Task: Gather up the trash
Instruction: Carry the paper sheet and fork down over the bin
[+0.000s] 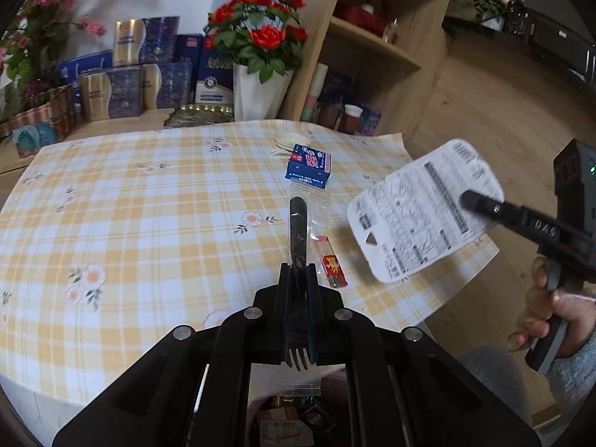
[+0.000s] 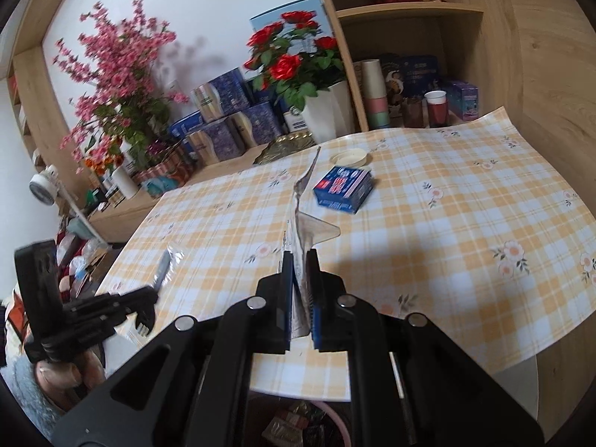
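Note:
My left gripper (image 1: 298, 275) is shut on a black plastic fork in a clear wrapper (image 1: 298, 231), held above the near edge of the checked table (image 1: 149, 201). It also shows in the right wrist view (image 2: 151, 300), at the left. My right gripper (image 2: 300, 260) is shut on a white printed blister-pack card (image 2: 298, 223), seen edge-on. In the left wrist view the card (image 1: 417, 212) hangs beyond the table's right edge, with the right gripper (image 1: 469, 197) on it. A blue carton (image 1: 308, 165) and a small red packet (image 1: 333, 266) lie on the table.
A bin with wrappers (image 1: 294, 421) sits below the table's near edge. A white lid (image 2: 350, 156) lies behind the blue carton (image 2: 344, 186). Red roses in a white vase (image 1: 260, 85), gift boxes and a wooden shelf (image 1: 372, 48) stand at the back.

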### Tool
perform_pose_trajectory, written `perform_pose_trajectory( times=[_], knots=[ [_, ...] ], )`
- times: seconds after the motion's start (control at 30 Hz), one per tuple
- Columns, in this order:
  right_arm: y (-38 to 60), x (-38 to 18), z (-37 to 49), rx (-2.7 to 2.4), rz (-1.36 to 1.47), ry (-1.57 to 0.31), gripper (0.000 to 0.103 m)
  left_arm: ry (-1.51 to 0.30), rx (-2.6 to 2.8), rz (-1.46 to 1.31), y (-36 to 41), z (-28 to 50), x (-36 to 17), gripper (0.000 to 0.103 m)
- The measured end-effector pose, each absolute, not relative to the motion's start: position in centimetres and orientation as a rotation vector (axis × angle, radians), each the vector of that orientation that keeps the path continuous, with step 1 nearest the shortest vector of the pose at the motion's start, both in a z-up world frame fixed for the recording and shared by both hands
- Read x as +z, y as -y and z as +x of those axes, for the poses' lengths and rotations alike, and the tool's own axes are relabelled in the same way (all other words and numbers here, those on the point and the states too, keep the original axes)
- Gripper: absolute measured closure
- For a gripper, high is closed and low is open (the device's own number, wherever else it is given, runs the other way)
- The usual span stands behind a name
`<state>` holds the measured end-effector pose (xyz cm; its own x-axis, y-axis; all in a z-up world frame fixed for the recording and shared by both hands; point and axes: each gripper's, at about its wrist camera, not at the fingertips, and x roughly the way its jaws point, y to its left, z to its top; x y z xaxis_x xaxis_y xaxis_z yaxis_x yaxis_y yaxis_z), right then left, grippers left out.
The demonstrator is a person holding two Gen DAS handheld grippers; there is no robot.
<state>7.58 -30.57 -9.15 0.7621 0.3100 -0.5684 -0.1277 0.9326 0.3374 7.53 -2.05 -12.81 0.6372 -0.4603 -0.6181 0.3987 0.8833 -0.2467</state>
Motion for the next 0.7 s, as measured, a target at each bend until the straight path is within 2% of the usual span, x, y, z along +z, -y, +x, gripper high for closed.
perform_pose_trajectory(
  times=[0.33, 0.7],
  knots=[
    [27.0, -11.3, 1.6, 0.398, 0.256, -0.733, 0.092, -0.67, -0.458, -0.116, -1.3, 1.9, -11.5, 0.095],
    [22.4, -19.0, -1.0, 0.5, 0.302, -0.968, 0.092, -0.686, -0.419, -0.138, -3.2, -1.5, -13.9, 0.095]
  ],
)
